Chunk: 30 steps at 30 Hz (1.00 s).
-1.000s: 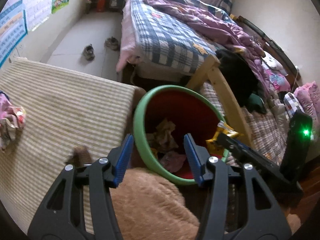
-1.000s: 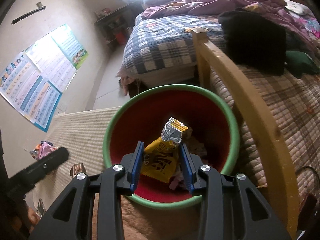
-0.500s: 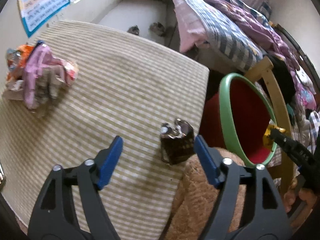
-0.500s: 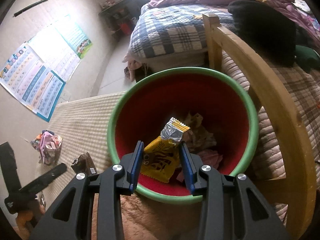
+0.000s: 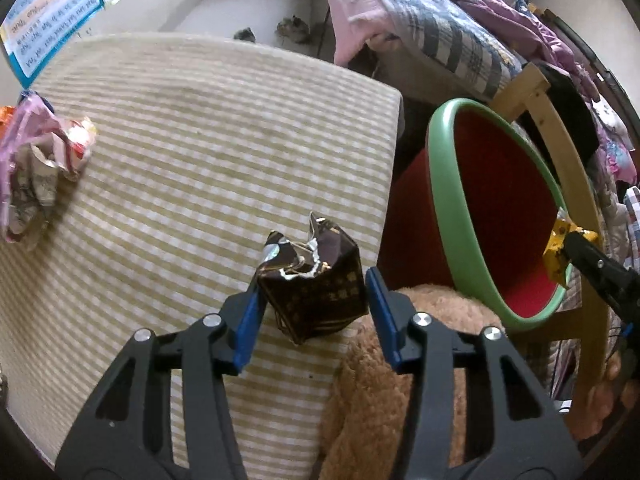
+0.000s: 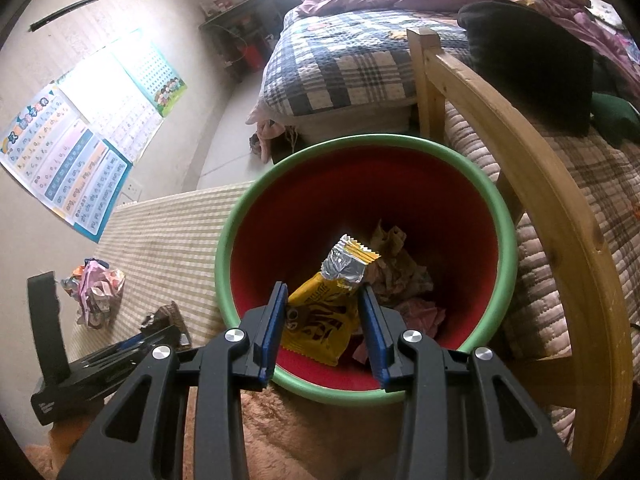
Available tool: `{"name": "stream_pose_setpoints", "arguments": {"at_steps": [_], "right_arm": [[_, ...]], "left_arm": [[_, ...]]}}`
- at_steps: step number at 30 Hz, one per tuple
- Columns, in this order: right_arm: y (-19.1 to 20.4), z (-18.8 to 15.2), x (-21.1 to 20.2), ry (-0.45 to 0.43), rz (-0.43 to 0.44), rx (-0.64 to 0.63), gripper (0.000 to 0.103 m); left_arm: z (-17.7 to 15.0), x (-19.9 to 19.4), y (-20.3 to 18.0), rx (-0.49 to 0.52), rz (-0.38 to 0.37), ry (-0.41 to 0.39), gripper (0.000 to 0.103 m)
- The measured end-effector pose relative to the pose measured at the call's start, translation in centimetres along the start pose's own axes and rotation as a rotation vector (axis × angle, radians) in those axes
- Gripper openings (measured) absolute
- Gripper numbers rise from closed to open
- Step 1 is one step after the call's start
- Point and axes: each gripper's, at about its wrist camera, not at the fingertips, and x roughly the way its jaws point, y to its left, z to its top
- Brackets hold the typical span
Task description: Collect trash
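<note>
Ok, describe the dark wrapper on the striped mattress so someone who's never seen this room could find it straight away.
Start at the striped mattress beside the red bin with the green rim. Near the mattress edge closest to that bin stands a crumpled dark brown wrapper, between the blue pads of the left gripper. Unlike the pink and orange wrapper pile at the far side, it is alone, dark and torn open on top.

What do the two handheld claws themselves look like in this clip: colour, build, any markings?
The left claw and right claw match: black plastic triangular-frame fingers with open cutouts, silver round rivets at the pivots, and flat blue pads on the inner faces. The right view shows small pale lettering, unreadable, on the left claw's black housing. No sleeves or cables are visible.
</note>
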Motion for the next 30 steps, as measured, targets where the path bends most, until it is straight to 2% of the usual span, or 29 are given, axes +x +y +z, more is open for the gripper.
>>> {"name": "stream_pose_setpoints", "arguments": {"at_steps": [2, 6, 8, 13, 15, 17, 19, 22, 24, 28, 30], "right_arm": [[-0.1, 0.1, -0.2, -0.007, -0.001, 0.001, 0.037], [-0.7, 0.7, -0.8, -0.030, -0.006, 0.016, 0.037], [-1.1, 1.0, -1.2, -0.046, -0.012, 0.024, 0.037], [-2.3, 1.5, -2.3, -0.079, -0.031, 0.046, 0.037], [-2.7, 1.6, -2.6, -0.092, -0.039, 0.052, 0.041], [-3.0, 1.6, -2.6, -0.091, -0.043, 0.058, 0.056], [-3.1, 1.5, -2.5, -0.086, -0.049, 0.063, 0.057], [-2.7, 1.4, -2.4, -0.088, -0.054, 0.059, 0.058], [-2.0, 1.3, -2.3, -0.089, -0.047, 0.044, 0.058], [0.6, 1.5, -1.8, -0.089, -0.024, -0.020, 0.058], [2.9, 1.7, -1.1, -0.078, 0.014, -0.057, 0.058]], "left_arm": [[0.3, -1.5, -0.1, -0.019, 0.000, -0.057, 0.047], [2.3, -4.6, -2.3, 0.008, -0.079, -0.149, 0.047], [3.4, -5.1, -4.2, 0.033, -0.144, -0.158, 0.047], [4.7, -4.7, -8.6, 0.093, -0.243, -0.145, 0.047], [5.1, -4.5, -10.4, 0.138, -0.272, -0.134, 0.049], [4.8, -4.6, -11.3, 0.159, -0.273, -0.145, 0.081], [4.2, -5.0, -11.1, 0.156, -0.274, -0.182, 0.082], [3.7, -4.9, -9.4, 0.136, -0.240, -0.172, 0.082], [3.1, -5.2, -7.2, 0.108, -0.186, -0.181, 0.082], [1.2, -6.0, -2.0, 0.072, -0.003, -0.202, 0.082], [-0.2, -6.7, 1.4, 0.039, 0.075, -0.206, 0.082]]}}
